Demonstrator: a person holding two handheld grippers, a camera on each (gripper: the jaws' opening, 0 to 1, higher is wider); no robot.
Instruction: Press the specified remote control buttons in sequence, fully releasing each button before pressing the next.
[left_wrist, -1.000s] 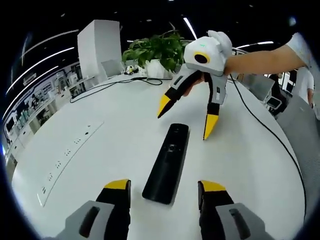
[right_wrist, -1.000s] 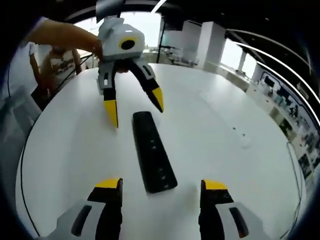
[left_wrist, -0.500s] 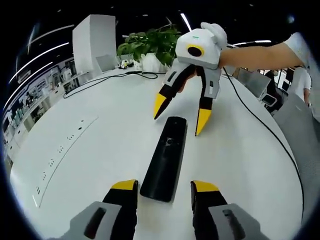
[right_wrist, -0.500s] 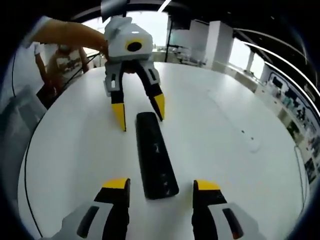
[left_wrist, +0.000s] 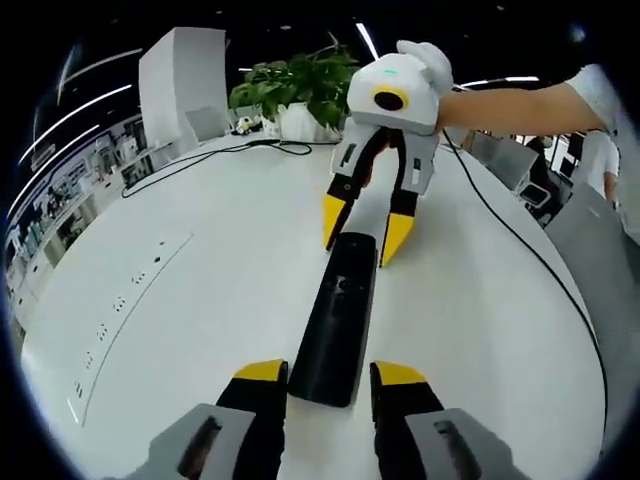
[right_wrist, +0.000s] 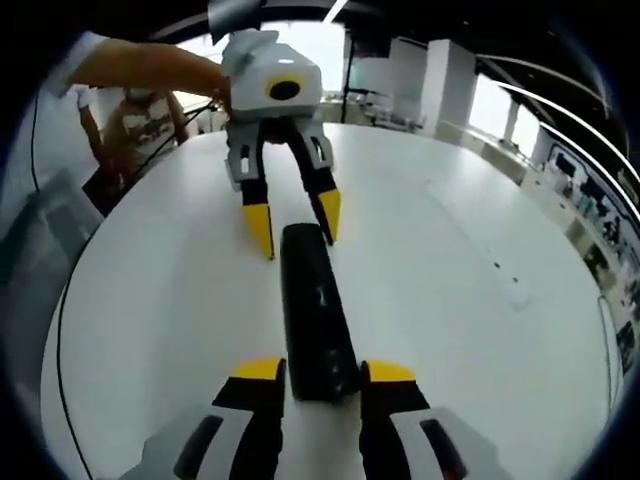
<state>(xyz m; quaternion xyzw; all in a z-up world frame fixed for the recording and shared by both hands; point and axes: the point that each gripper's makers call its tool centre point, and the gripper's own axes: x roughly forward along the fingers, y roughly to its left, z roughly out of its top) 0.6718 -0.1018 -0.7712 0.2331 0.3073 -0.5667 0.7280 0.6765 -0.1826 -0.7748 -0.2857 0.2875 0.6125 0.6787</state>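
Note:
A long black remote control (left_wrist: 338, 310) lies flat on the round white table (left_wrist: 200, 250). In the left gripper view, my left gripper (left_wrist: 330, 372) has its yellow-tipped jaws drawn in against the sides of the remote's near end. My right gripper (left_wrist: 363, 225) comes in from the far side, fingertips straddling the remote's far end. In the right gripper view the same remote (right_wrist: 312, 300) runs away from me. My right gripper (right_wrist: 323, 370) is pinched on its near end, and the left gripper (right_wrist: 294, 218) is at the far end.
A potted green plant (left_wrist: 300, 90) and a black cable (left_wrist: 200, 165) sit at the table's far side. A socket strip (left_wrist: 125, 300) is set into the table on the left. Another cable (left_wrist: 540, 270) runs along the right edge. A person's arm (left_wrist: 520, 105) holds the right gripper.
Both grippers have moved in toward the remote and narrowed their jaws from wide open to resting against its two ends. The remote has stayed in place.

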